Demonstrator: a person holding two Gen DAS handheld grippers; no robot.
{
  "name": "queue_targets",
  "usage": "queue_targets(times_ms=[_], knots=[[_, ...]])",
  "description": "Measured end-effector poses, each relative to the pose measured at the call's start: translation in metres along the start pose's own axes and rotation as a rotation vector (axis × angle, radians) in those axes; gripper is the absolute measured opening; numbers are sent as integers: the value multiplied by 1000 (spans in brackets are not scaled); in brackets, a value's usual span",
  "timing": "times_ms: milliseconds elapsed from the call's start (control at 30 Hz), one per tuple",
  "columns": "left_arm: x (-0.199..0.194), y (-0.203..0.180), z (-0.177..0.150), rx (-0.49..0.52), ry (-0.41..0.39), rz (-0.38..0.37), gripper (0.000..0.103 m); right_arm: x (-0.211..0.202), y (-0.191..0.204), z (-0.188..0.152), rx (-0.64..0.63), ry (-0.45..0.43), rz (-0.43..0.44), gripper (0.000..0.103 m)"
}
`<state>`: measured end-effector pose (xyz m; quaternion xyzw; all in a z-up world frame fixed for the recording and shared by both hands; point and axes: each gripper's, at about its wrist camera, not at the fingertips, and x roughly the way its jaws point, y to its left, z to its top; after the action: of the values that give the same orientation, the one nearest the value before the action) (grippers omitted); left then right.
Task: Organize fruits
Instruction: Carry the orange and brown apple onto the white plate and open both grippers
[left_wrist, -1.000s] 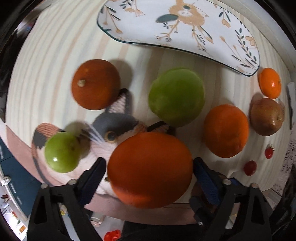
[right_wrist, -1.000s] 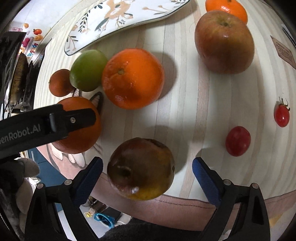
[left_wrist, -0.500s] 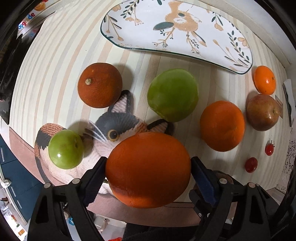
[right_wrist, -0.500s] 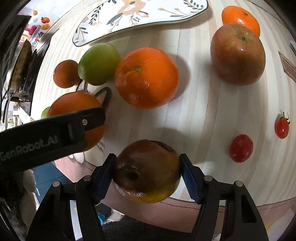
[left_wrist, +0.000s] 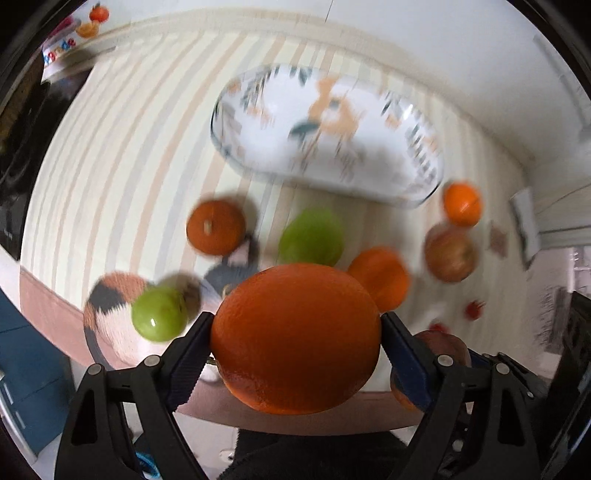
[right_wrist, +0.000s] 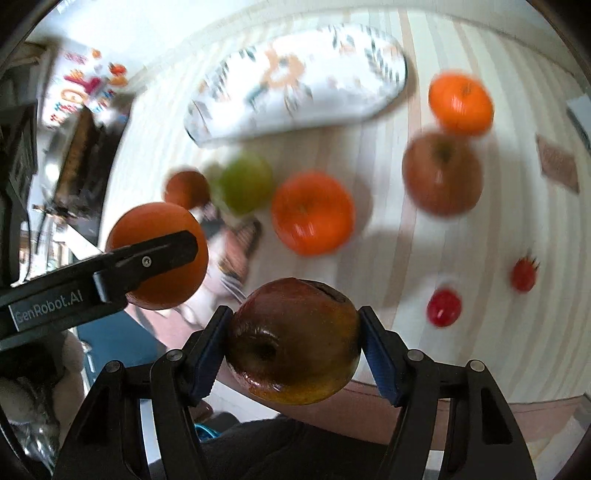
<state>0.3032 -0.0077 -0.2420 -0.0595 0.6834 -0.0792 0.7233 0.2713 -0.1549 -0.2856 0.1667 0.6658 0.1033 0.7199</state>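
Two fruits ride aloft. Left wrist: our left tongs (left_wrist: 295, 334) clamp a large round orange (left_wrist: 295, 338) above the striped desk (left_wrist: 110, 166). Right wrist: our right tongs (right_wrist: 293, 341) clamp a bruised brownish apple (right_wrist: 293, 341); we should carry both level toward the patterned white plate (right_wrist: 295, 81).

- The plate (left_wrist: 258, 147) lies on the table (left_wrist: 110, 166), behind all the fruit.
- Before the plate lie a tangerine (left_wrist: 216, 227), a lime (left_wrist: 312, 236) and an orange (left_wrist: 384, 277).
- Right of the plate lies a mandarin (left_wrist: 461, 203), an apple (left_wrist: 448, 253) just before it.
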Motion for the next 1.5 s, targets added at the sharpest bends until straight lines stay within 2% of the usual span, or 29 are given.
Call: queue_targets(times_ms=[133, 233, 367, 467, 600, 767, 900, 1167, 1200, 1267, 1300, 1400, 1500], knots=[[-30, 12, 42, 10, -44, -55, 88, -29, 3, 41, 1, -71, 31, 71], [-29, 19, 78, 21, -61, -48, 89, -29, 6, 86, 4, -125, 1, 71], [-3, 29, 131, 18, -47, -3, 89, -5, -2, 143, -9, -140, -69, 71], [30, 34, 170, 29, 10, 15, 89, 20, -3, 180, -37, -127, -124, 71], [58, 39, 197, 28, 59, 10, 88, 46, -3, 217, -70, -97, -160, 71], [87, 33, 214, 45, 119, 13, 88, 65, -2, 237, -95, -70, -178, 71], [102, 33, 217, 48, 158, 12, 89, 76, -4, 241, -99, -41, -186, 71], [115, 28, 224, 56, 174, 37, 89, 85, -6, 243, -72, 0, -165, 72], [115, 27, 224, 63, 172, 41, 89, 85, -7, 244, -66, 7, -165, 73], [117, 27, 223, 57, 173, 42, 89, 81, -9, 244, -53, 12, -156, 87], [119, 27, 222, 49, 178, 41, 89, 77, -10, 244, -49, 9, -156, 89], [119, 27, 221, 33, 178, 27, 90, 69, -9, 240, -48, 7, -175, 91], [106, 26, 221, 33, 139, 25, 91, 60, -7, 233, -54, 11, -190, 91]])
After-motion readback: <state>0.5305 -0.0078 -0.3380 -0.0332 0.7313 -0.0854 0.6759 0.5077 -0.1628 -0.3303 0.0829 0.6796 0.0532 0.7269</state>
